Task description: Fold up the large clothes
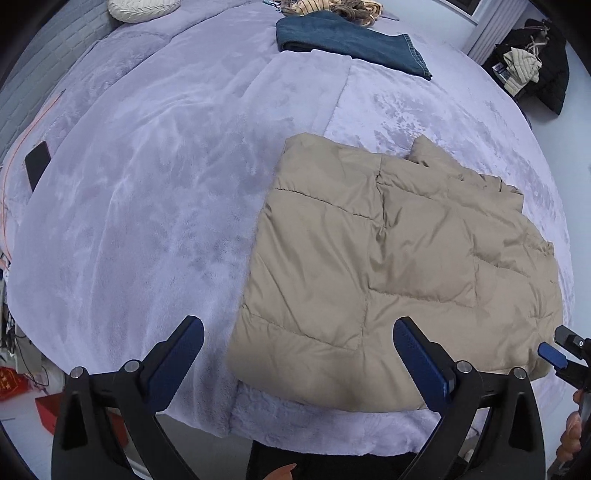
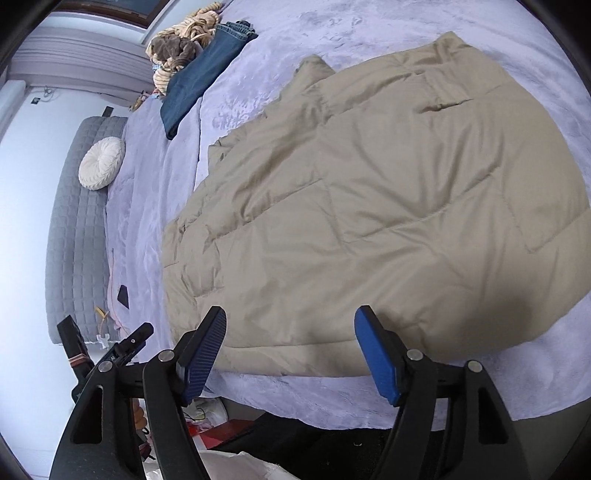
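Note:
A beige quilted puffer jacket (image 1: 399, 258) lies folded flat on the lavender plush blanket (image 1: 147, 203), near the bed's front edge. My left gripper (image 1: 297, 334) hangs above the jacket's front left corner, open wide, nothing between its blue pads. In the right wrist view the same jacket (image 2: 369, 206) fills the middle. My right gripper (image 2: 290, 326) hovers over the jacket's near hem, open and holding nothing. The right gripper's blue tip (image 1: 552, 354) shows at the right edge of the left wrist view. The left gripper (image 2: 122, 347) appears at lower left in the right wrist view.
Folded blue jeans (image 1: 347, 40) and a heap of striped and brown clothes (image 1: 332, 7) lie at the far side of the bed. A round cream cushion (image 2: 101, 168) rests by the grey headboard (image 2: 74, 229). A black phone (image 1: 37, 164) lies at the left. Red items (image 2: 221, 432) sit on the floor.

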A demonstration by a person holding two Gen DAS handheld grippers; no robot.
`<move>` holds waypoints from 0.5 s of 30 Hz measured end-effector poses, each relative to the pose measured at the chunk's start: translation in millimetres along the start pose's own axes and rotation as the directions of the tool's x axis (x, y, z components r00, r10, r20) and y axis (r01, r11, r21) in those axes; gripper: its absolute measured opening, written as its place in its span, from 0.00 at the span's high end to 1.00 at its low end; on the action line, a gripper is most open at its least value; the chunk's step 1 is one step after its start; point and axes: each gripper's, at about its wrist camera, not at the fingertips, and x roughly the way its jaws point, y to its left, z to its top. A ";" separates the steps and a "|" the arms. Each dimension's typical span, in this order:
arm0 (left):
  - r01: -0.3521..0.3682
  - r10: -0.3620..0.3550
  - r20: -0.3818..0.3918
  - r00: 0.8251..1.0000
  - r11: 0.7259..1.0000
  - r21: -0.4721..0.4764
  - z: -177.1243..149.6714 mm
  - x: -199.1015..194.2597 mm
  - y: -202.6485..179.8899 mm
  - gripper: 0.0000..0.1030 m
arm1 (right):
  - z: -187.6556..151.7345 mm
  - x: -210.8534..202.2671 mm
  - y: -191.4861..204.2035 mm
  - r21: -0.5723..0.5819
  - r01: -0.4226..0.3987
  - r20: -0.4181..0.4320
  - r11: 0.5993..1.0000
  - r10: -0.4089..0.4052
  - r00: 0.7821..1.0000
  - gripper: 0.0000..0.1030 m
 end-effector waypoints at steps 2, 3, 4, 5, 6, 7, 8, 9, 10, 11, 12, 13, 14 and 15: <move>0.008 -0.008 -0.013 1.000 1.000 0.015 6.4 4.9 5.8 0.00 | 0.4 8.3 10.7 0.000 0.008 -0.001 1.000 -0.008 1.000 0.24; 0.011 -0.011 -0.020 1.000 1.000 0.019 8.7 7.2 7.7 0.00 | 0.2 12.8 16.6 0.000 0.013 -0.001 1.000 -0.013 1.000 0.23; 0.015 -0.014 -0.027 1.000 1.000 0.023 11.1 10.0 9.7 0.00 | 0.0 16.5 20.8 0.001 0.019 -0.002 1.000 -0.019 1.000 0.23; 0.020 -0.019 -0.033 0.999 0.999 0.027 13.9 13.3 12.2 0.00 | -0.4 20.8 25.1 0.003 0.027 -0.007 1.000 -0.027 1.000 0.23; 0.023 -0.022 -0.039 0.999 0.999 0.031 16.0 16.5 13.8 0.00 | -0.8 25.1 28.3 0.006 0.031 -0.014 0.999 -0.031 0.999 0.21; 0.026 -0.024 -0.045 0.999 0.999 0.034 17.5 19.9 15.0 0.00 | -1.0 29.9 31.0 0.011 0.035 -0.024 0.999 -0.035 0.999 0.21; 0.030 -0.028 -0.052 0.998 0.999 0.036 18.8 23.3 15.7 0.00 | -1.2 34.2 33.5 0.016 0.042 -0.032 0.999 -0.042 0.999 0.18; 0.036 -0.033 -0.062 0.998 0.999 0.039 20.3 27.5 16.9 0.00 | -2.2 37.5 35.8 0.018 0.051 -0.033 0.999 -0.050 0.998 0.14; 0.038 -0.035 -0.068 0.997 0.998 0.042 20.7 30.6 16.7 0.00 | -2.8 40.2 38.4 0.020 0.061 -0.029 0.998 -0.061 0.998 0.14; 0.041 -0.037 -0.075 0.996 0.998 0.046 21.7 34.2 17.2 0.00 | -3.1 42.6 40.8 0.020 0.068 -0.028 0.997 -0.068 0.997 0.14; 0.045 -0.041 -0.081 0.996 0.998 0.050 22.3 37.3 17.5 0.00 | -3.2 44.9 42.8 0.020 0.072 -0.028 0.997 -0.071 0.997 0.14; 0.049 -0.044 -0.086 0.995 0.997 0.051 22.6 39.5 17.0 0.00 | -3.1 46.9 44.5 0.021 0.075 -0.027 0.997 -0.075 0.997 0.14; 0.053 -0.048 -0.091 0.995 0.997 0.052 23.1 41.9 17.1 0.00 | -3.1 48.7 46.1 0.021 0.079 -0.027 0.997 -0.079 0.997 0.14; 0.058 -0.053 -0.096 0.994 0.997 0.054 23.7 44.6 17.4 0.00 | -3.2 50.7 48.0 0.021 0.084 -0.027 0.996 -0.084 0.996 0.14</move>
